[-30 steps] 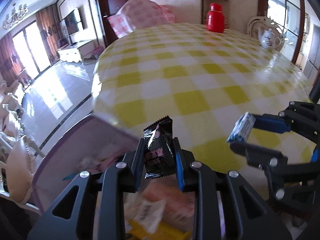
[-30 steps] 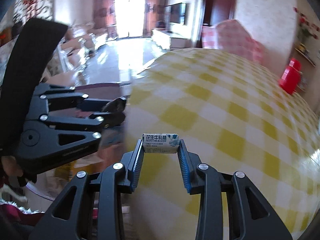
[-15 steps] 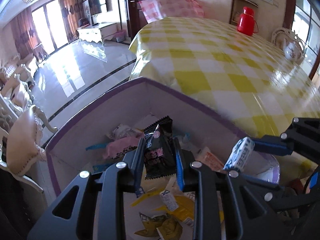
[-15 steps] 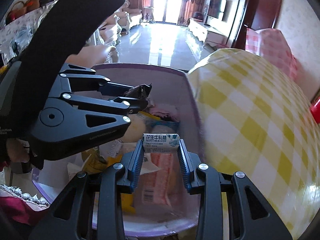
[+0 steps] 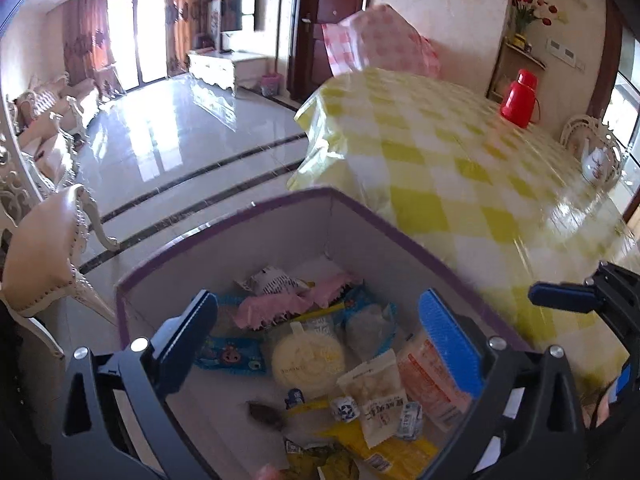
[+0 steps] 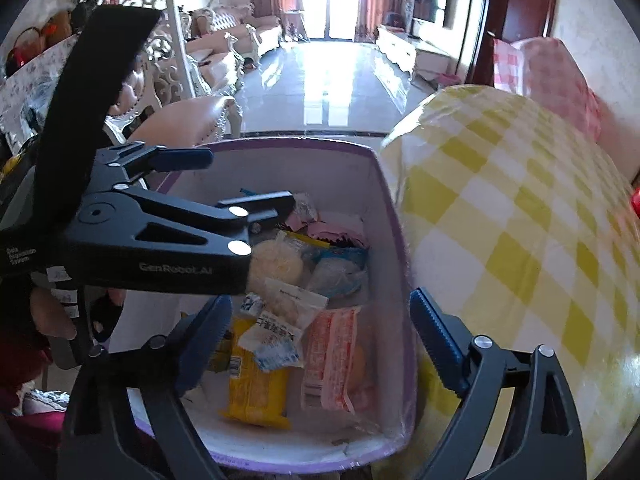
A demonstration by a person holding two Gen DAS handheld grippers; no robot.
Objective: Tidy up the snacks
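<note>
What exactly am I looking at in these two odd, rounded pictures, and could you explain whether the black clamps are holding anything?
There is no robot here: a person carries a hand-held gripper in each hand, and each one has a wide-angle camera looking forward along its two fingers. One picture comes from the left hand-held gripper, the other from the right hand-held gripper. Both hang over a purple-rimmed box beside a table with a yellow checked cloth. The box holds wrapped snacks, among them an orange packet and a yellow packet. Both pairs of jaws are opening and nothing is between them. On the table stand a red flask and a white teapot.
</note>
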